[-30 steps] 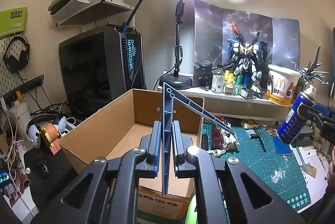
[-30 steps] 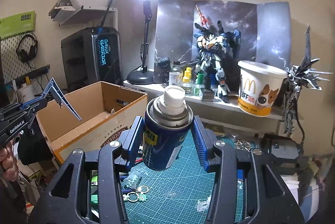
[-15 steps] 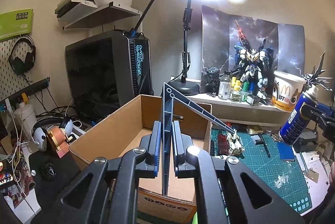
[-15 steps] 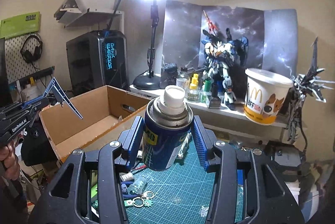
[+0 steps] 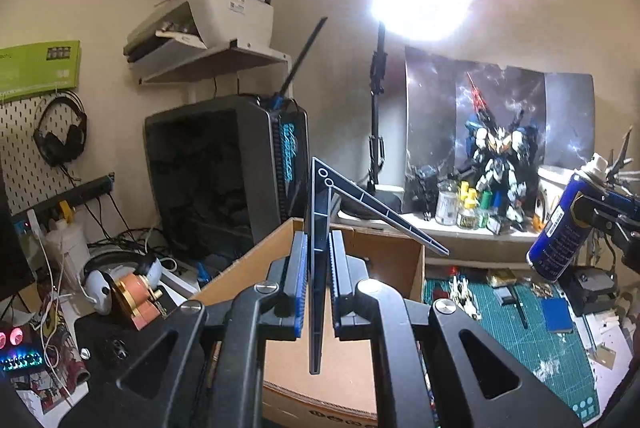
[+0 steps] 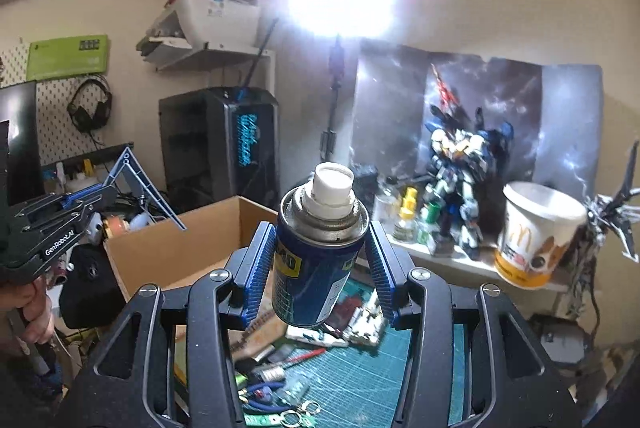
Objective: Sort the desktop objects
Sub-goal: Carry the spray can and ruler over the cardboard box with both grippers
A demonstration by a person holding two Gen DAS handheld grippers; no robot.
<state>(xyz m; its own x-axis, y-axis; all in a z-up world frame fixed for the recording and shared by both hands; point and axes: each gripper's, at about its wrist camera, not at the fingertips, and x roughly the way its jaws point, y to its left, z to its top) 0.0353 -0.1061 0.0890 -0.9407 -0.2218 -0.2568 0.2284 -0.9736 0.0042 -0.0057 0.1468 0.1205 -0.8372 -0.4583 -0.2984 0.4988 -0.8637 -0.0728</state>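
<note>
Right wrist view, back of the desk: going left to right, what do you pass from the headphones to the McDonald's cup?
Headphones on the pegboard → black PC tower → lamp pole → small paint bottles → robot model figure → McDonald's cup.

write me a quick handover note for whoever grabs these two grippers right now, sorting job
Left gripper: shut on a blue plastic triangle frame, held edge-on above the near part of the open cardboard box.
Right gripper: shut on a blue spray can, upright with its white nozzle on top, held in the air over the green cutting mat, right of the box.
Done: both items picked up.
Left: neither is released yet; the box looks like the likely drop spot. Small tools and parts are still scattered on the mat.
</note>
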